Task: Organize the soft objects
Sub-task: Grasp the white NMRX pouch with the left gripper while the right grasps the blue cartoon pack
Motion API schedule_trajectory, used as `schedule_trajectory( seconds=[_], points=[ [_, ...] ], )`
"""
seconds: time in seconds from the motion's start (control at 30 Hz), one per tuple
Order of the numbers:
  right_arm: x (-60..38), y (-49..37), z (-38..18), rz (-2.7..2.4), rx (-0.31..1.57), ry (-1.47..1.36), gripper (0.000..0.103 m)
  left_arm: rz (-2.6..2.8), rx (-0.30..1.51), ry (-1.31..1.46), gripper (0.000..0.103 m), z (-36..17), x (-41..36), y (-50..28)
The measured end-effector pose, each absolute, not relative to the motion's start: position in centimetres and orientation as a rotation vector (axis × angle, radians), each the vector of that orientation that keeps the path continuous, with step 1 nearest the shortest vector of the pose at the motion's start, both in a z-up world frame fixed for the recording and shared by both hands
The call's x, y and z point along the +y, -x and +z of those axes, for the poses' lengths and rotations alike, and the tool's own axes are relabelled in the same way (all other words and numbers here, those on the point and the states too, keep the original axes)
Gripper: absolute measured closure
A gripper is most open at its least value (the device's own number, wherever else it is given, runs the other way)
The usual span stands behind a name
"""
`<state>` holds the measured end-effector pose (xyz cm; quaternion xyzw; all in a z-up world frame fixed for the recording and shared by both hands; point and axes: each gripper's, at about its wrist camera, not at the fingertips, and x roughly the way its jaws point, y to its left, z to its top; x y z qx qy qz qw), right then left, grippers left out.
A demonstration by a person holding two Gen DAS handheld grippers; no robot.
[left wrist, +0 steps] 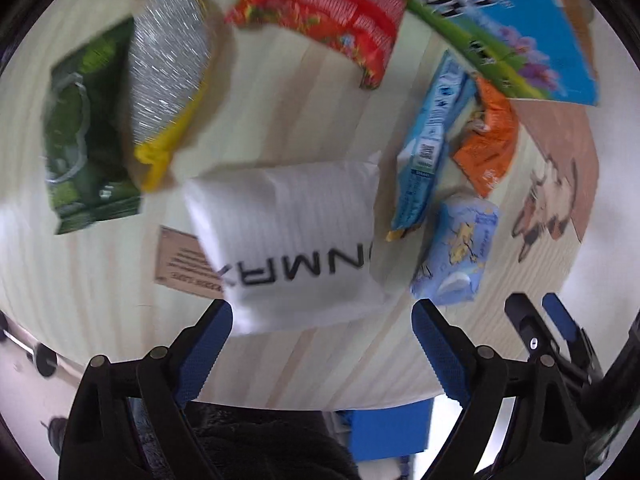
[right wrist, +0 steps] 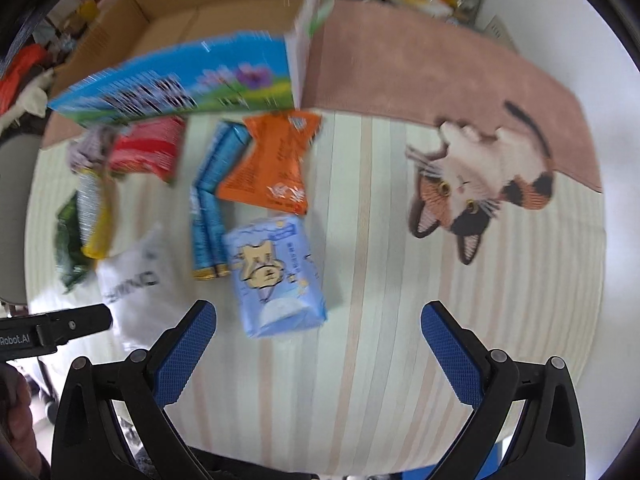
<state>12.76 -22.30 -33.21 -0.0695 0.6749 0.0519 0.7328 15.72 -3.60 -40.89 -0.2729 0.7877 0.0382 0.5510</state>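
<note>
Surface: a round table (right wrist: 380,240) with a pale, striped wood-grain top. A pinkish-brown mat (right wrist: 420,72) printed with a calico cat lies along its far side, under an open cardboard box (right wrist: 192,20) with a blue printed side panel. Cluttered room beyond the box; details too blurred to name.

Soft packs lie in a loose group on the tabletop. A white pouch (left wrist: 296,236) with black lettering sits nearest the left gripper (left wrist: 322,320), partly covering a small tan card (left wrist: 180,260). Left of it: a green packet (left wrist: 80,132) overlapped by a silver-and-yellow bag (left wrist: 168,68). A red packet (left wrist: 332,16) lies close to the box. On the pouch's right: a long blue packet (left wrist: 428,140), an orange packet (left wrist: 490,140), and a light-blue tissue pack (left wrist: 460,248) with a cartoon figure.

Left gripper: jaws spread wide, empty, hanging just short of the white pouch.

Right gripper (right wrist: 318,320): jaws also wide, empty, over bare tabletop with the light-blue tissue pack just ahead of its left finger.
</note>
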Motion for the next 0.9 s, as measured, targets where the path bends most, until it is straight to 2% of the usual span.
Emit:
schedule_trajectory(
  seconds=[0.3,0.43,0.5,0.7,0.8,0.83,0.9],
  points=[
    [-21.6,-14.1,-38.6,0.230,1.609,0.146,0.000,0.225,1.899,0.407,0.012,-43.8,-5.2,-16.4],
    [-20.7,-14.6,-40.6,0.249,1.637,0.157,0.000,0.238,1.882,0.404,0.011,-44.8,-4.7,-16.0],
    [-20.5,-14.7,-41.3,0.247,1.648,0.164,0.000,0.223,1.867,0.398,0.019,-45.0,-4.9,-16.0],
    [-21.0,-15.6,-44.3,0.214,1.690,0.145,0.001,0.206,1.807,0.296,0.030,-43.9,-6.1,-15.7],
    [-21.0,-15.4,-45.6,0.213,1.716,0.132,0.015,0.215,1.770,0.252,0.031,-41.8,-6.2,-15.4],
    [-21.0,-15.2,-46.1,0.211,1.725,0.130,0.030,0.217,1.753,0.249,0.031,-41.1,-6.1,-15.3],
    [-21.1,-14.6,-46.2,0.203,1.711,0.138,0.039,0.213,1.724,0.245,0.031,-39.5,-6.2,-15.2]
  ],
)
